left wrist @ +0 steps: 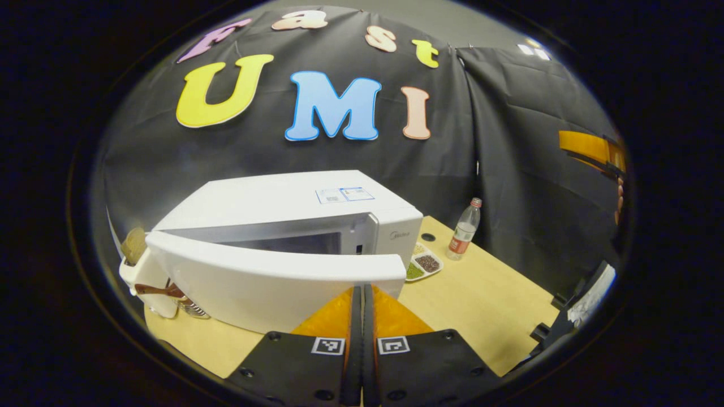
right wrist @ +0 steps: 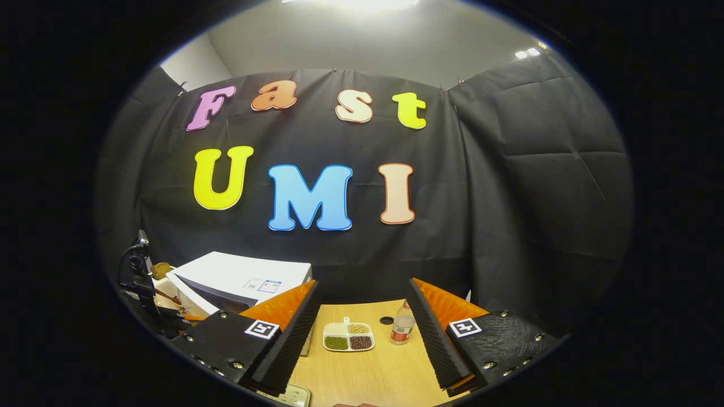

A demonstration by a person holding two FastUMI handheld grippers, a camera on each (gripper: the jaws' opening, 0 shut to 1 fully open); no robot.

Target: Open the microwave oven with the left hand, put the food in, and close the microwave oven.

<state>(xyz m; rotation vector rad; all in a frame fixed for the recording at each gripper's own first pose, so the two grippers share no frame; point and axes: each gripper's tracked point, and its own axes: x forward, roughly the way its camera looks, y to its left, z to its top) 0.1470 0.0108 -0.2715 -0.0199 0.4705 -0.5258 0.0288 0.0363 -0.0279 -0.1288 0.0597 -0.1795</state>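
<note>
Left gripper view: left claw pinched tight, fingers together, nothing between them, tips at free edge of microwave door. Door stood part-open, cavity showing behind; likely closed claw served as pusher to swing it. Microwave sat on worktop. Food tray lay just beside microwave's right side, bottle near it.

Right gripper view: right claw spread wide, empty, held above worktop, aimed toward 3-compartment food tray; probably ready to pick it up. Bottle just beside tray.
</note>
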